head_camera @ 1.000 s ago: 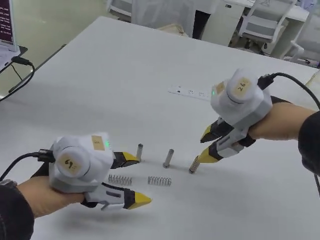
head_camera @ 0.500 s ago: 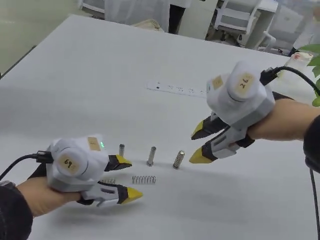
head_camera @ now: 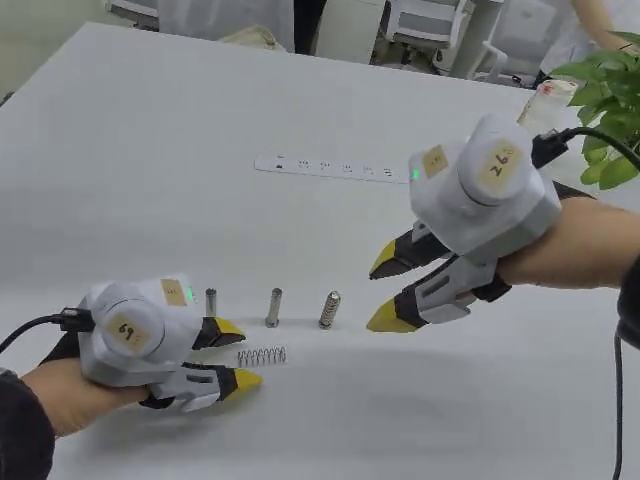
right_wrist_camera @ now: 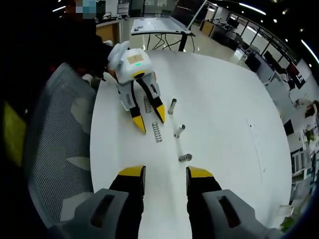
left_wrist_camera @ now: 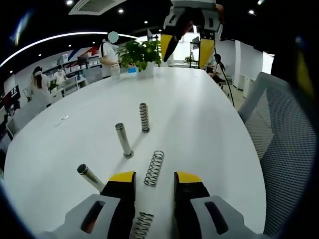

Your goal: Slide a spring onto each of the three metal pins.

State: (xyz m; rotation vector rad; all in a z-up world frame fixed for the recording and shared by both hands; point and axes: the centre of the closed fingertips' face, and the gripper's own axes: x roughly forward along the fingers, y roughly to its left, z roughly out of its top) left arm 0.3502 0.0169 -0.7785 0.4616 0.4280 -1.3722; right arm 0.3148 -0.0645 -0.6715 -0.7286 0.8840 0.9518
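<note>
Three metal pins stand in a row on the white table point(head_camera: 150, 180): a bare left pin point(head_camera: 211, 300), a bare middle pin point(head_camera: 274, 306), and a right pin with a spring on it point(head_camera: 329, 309). A loose spring point(head_camera: 262, 355) lies in front of them. My left gripper point(head_camera: 235, 353) is open, low over the table, with that spring point(left_wrist_camera: 154, 168) just ahead of its jaws. A second spring point(left_wrist_camera: 142, 225) lies between the jaws. My right gripper point(head_camera: 378, 296) hangs open and empty, right of the sprung pin point(right_wrist_camera: 185, 157).
A white power strip point(head_camera: 330, 168) lies farther back on the table. A potted plant point(head_camera: 600, 90) and a bottle point(head_camera: 545, 100) stand at the far right edge. Office chairs point(head_camera: 430, 20) sit beyond the far edge.
My right gripper has drawn back and up from the pin with the spring. My left gripper has edged forward over the nearer loose spring. The head camera has also shifted.
</note>
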